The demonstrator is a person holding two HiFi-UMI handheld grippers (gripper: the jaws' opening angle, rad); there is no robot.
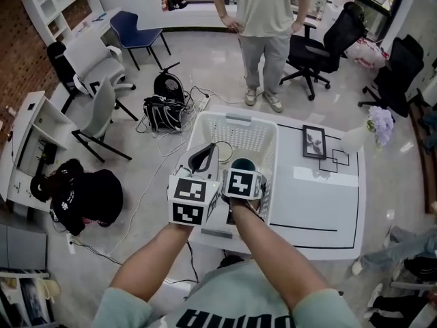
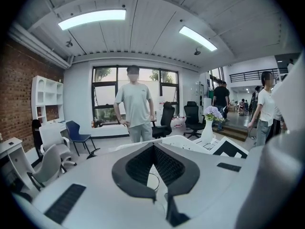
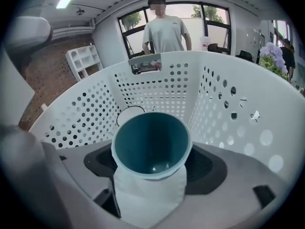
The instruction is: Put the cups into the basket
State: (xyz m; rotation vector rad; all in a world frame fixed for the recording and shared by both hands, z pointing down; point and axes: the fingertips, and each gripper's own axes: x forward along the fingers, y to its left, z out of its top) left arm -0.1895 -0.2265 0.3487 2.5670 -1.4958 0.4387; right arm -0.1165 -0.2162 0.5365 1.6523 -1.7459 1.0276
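A white perforated basket [image 1: 268,137] stands on the white table [image 1: 317,207]. My right gripper [image 1: 241,172] is shut on a cup [image 1: 243,164] that is white outside and teal inside. It holds the cup over the basket's inside, mouth pointing away from the gripper. In the right gripper view the cup [image 3: 151,144] fills the middle between the jaws of that gripper [image 3: 150,173], with the basket wall [image 3: 228,104] around it. Another white cup [image 3: 130,114] lies against the basket's far wall. My left gripper [image 1: 204,158] [image 2: 153,147] is shut and holds nothing, hovering at the basket's left rim.
A framed picture [image 1: 314,142] and a vase of purple flowers [image 1: 377,126] stand on the table's far right. A person [image 1: 263,19] stands beyond the table. Office chairs [image 1: 102,115] and a tangle of cables [image 1: 164,111] are on the floor to the left.
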